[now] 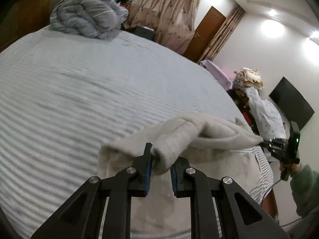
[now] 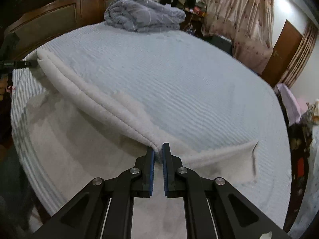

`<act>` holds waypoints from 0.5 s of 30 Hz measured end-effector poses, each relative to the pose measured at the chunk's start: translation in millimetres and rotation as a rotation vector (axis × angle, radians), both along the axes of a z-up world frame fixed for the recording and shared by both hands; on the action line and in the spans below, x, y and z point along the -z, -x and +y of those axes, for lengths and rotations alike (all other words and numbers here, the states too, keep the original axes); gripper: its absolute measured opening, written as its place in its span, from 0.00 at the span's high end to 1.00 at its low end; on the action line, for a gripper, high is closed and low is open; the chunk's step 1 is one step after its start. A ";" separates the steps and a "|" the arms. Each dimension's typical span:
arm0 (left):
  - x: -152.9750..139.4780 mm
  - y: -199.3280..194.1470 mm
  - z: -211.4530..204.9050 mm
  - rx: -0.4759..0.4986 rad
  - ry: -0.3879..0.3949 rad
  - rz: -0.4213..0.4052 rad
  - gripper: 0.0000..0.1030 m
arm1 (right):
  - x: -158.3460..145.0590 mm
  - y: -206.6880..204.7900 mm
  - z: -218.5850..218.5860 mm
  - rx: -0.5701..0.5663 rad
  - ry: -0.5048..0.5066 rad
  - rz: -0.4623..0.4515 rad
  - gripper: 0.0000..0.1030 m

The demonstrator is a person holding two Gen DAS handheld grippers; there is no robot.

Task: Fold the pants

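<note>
Pale grey fleece pants (image 2: pixel 95 101) are stretching lengthwise between the left hand-held gripper (image 1: pixel 161 160) and right hand-held gripper (image 2: pixel 158 154), both clamping folded edges above the striped blue bed (image 2: pixel 199 91); only the left view is showing a sleeve (image 1: pixel 305 187).

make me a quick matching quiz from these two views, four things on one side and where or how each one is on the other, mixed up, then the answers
Things:
1. pants
2. rolled grey quilt
3. left gripper
4. black screen

Places or states:
A. hanging on the white wall
B. bundled at the far end of the bed
C. held up along one edge between both grippers
D. shut on a bunched pale fold

Pairs: 1-C, 2-B, 3-D, 4-A
</note>
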State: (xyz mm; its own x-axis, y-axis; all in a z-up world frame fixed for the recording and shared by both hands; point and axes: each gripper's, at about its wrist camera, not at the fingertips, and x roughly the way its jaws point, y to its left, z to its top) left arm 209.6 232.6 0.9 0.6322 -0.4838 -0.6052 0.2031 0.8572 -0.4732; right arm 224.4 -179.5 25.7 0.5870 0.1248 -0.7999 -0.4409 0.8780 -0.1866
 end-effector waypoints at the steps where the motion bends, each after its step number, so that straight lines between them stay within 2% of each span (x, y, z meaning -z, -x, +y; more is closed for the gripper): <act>1: 3.7 8.6 -1.3 -0.004 -0.004 0.015 0.84 | 6.6 10.0 -1.4 0.004 -0.001 0.011 0.94; 3: 16.0 25.2 -1.4 -0.014 0.007 0.050 0.85 | 23.9 26.2 -5.0 0.020 -0.017 0.053 0.94; 7: 44.5 53.5 -13.8 -0.021 -0.025 0.118 0.86 | 60.0 52.9 -2.5 0.015 0.039 0.094 0.94; 12: 69.4 73.0 -30.6 -0.060 -0.065 0.163 0.86 | 104.5 58.7 3.7 0.056 0.044 0.149 0.92; 15: 77.9 77.5 -30.7 -0.098 -0.066 0.199 0.85 | 119.2 58.1 0.1 0.097 0.024 0.167 0.86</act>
